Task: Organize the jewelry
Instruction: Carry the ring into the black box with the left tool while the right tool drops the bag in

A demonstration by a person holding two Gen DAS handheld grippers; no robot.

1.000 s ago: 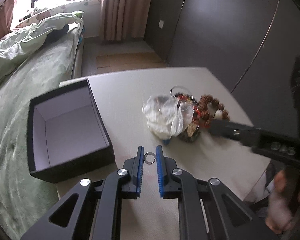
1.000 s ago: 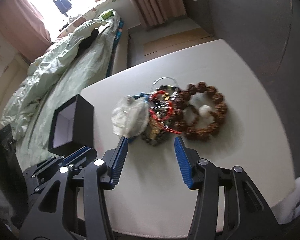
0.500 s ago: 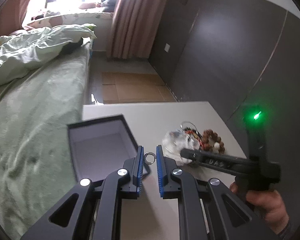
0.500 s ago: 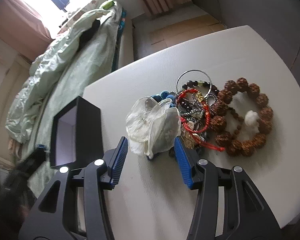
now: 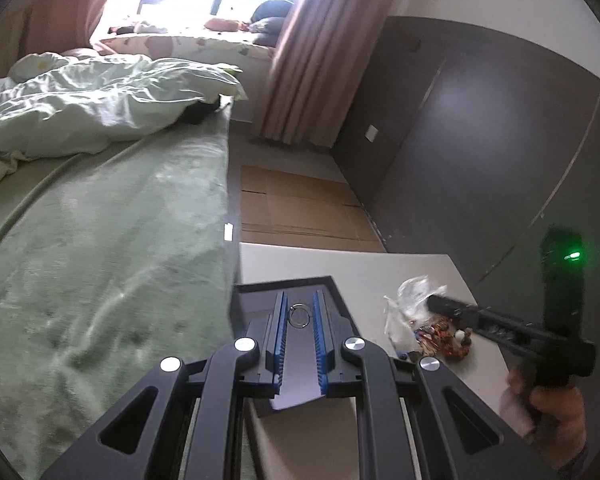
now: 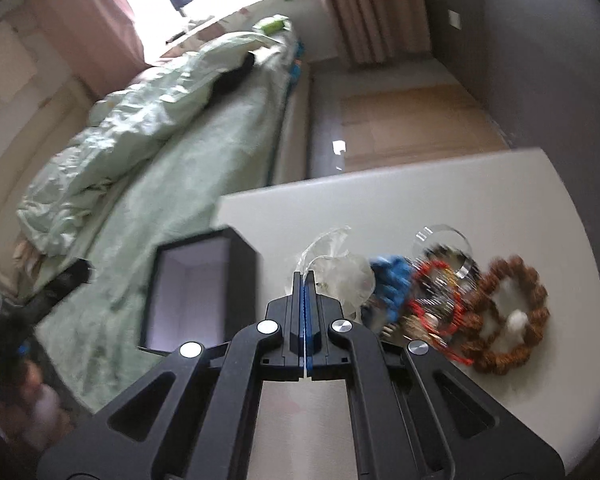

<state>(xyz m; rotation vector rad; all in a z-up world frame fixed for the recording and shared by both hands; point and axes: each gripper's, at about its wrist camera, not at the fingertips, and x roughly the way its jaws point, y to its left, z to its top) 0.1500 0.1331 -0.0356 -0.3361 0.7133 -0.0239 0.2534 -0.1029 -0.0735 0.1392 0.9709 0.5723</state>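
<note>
My left gripper (image 5: 299,300) is shut on a small silver ring (image 5: 299,326), held above the open black box (image 5: 284,282) at the table's left edge. In the right wrist view the same box (image 6: 244,256) shows its pale lining. My right gripper (image 6: 304,276) is shut, its blue pads pinching the edge of a crumpled clear plastic bag (image 6: 340,276). To the bag's right lies the jewelry pile (image 6: 440,292): blue beads (image 6: 392,276), red cord bracelets and a large brown bead bracelet (image 6: 536,292). The left wrist view also shows the right gripper (image 5: 432,303) at the bag (image 5: 408,300).
The white table (image 6: 420,200) stands against a bed with a green blanket (image 5: 100,240) on the left. A dark wardrobe wall (image 5: 480,140) runs along the right. Flattened cardboard (image 5: 300,208) lies on the floor beyond the table. A hand (image 5: 552,412) grips the right tool.
My left gripper rose and carried the ring from the tabletop to above the black box. My right gripper moved onto the plastic bag and its jaws went from wide apart to shut.
</note>
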